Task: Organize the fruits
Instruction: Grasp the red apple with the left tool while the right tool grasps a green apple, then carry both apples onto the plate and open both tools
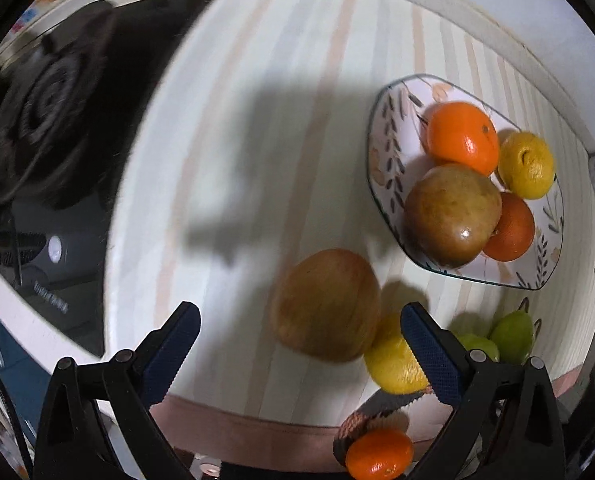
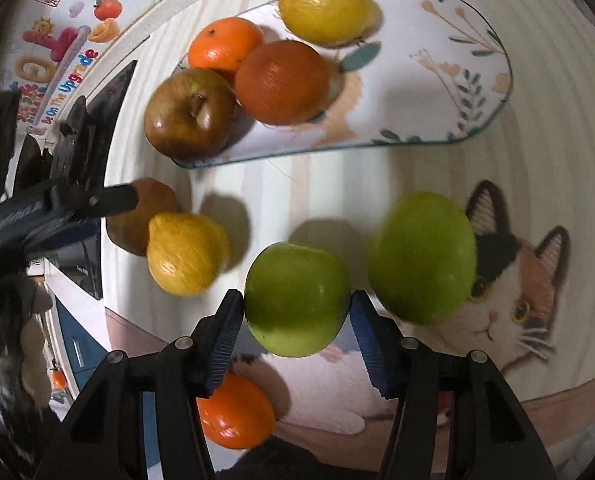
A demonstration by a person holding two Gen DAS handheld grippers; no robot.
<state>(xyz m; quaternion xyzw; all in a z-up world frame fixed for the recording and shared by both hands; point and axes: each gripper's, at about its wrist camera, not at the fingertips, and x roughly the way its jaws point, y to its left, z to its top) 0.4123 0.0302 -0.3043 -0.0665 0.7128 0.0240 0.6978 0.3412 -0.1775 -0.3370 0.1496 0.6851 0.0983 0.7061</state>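
Note:
A patterned plate (image 1: 389, 152) (image 2: 457, 80) holds a brown apple (image 1: 451, 216) (image 2: 189, 114), two oranges (image 1: 463, 136) (image 2: 283, 82) and a lemon (image 1: 525, 164) (image 2: 327, 6). My left gripper (image 1: 297, 344) is open around a second brown apple (image 1: 325, 304) (image 2: 137, 216) on the mat. Beside it lies a lemon (image 1: 393, 364) (image 2: 185, 254). My right gripper (image 2: 297, 328) is shut on a green apple (image 2: 297, 304) (image 1: 477, 346). Another green apple (image 2: 423, 256) (image 1: 513, 336) sits to its right. A loose orange (image 1: 379, 456) (image 2: 235, 412) lies near the mat's front edge.
The striped mat (image 1: 277, 120) with a cat picture (image 2: 509, 288) covers the table. A black stove burner (image 1: 45, 120) lies to the left. A wall with colourful stickers (image 2: 57, 48) is at the back.

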